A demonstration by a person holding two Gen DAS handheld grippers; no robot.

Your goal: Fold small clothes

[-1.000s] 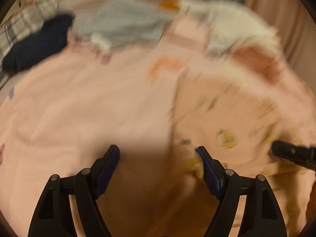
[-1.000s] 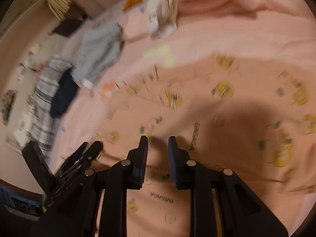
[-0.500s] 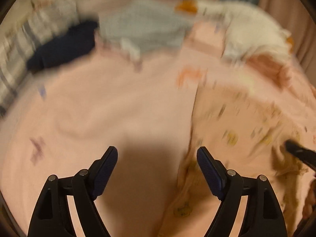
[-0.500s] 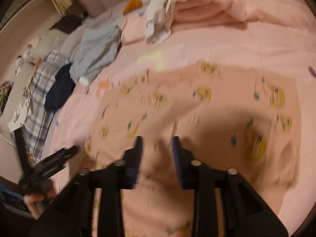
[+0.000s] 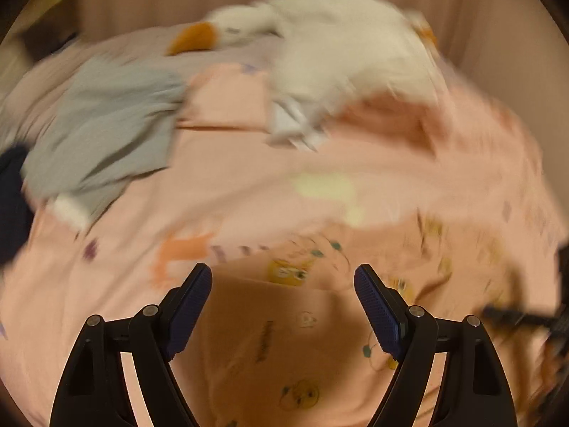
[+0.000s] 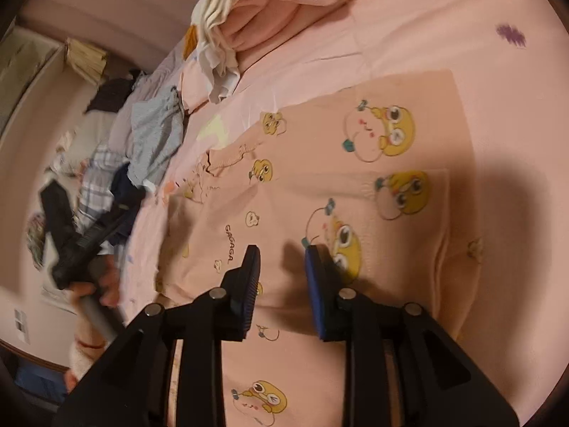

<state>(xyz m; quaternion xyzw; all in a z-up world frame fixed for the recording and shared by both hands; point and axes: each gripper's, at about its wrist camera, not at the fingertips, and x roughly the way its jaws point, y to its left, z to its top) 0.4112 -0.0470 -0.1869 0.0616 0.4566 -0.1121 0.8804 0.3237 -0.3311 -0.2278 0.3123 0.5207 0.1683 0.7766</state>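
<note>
Left wrist view first: it's pretty smeared, but the left gripper (image 5: 283,306) has its jaws spread wide with nothing in them. The peach cartoon-print garment (image 5: 284,341) lies right under and ahead of it on the pink bed sheet (image 5: 231,185), running off toward the right of frame, where a dark blur at the edge is probably the other tool. A grey garment (image 5: 103,131) and a white plush goose (image 5: 338,60) sit further up the bed, well apart from the claw.

Right wrist view is sharper. The right gripper (image 6: 282,284) hangs over the peach cartoon-print garment (image 6: 355,192), jaws narrow and closing, but I see only flat cloth below them, nothing pinched. The garment spreads mostly flat, longer across the frame than up it, with its rumpled edge on the left side, where the left gripper (image 6: 81,238) is held in a hand (image 6: 103,281).

So my guess: the left one is nearer that bunched edge, while the right one sits over the middle.
</note>
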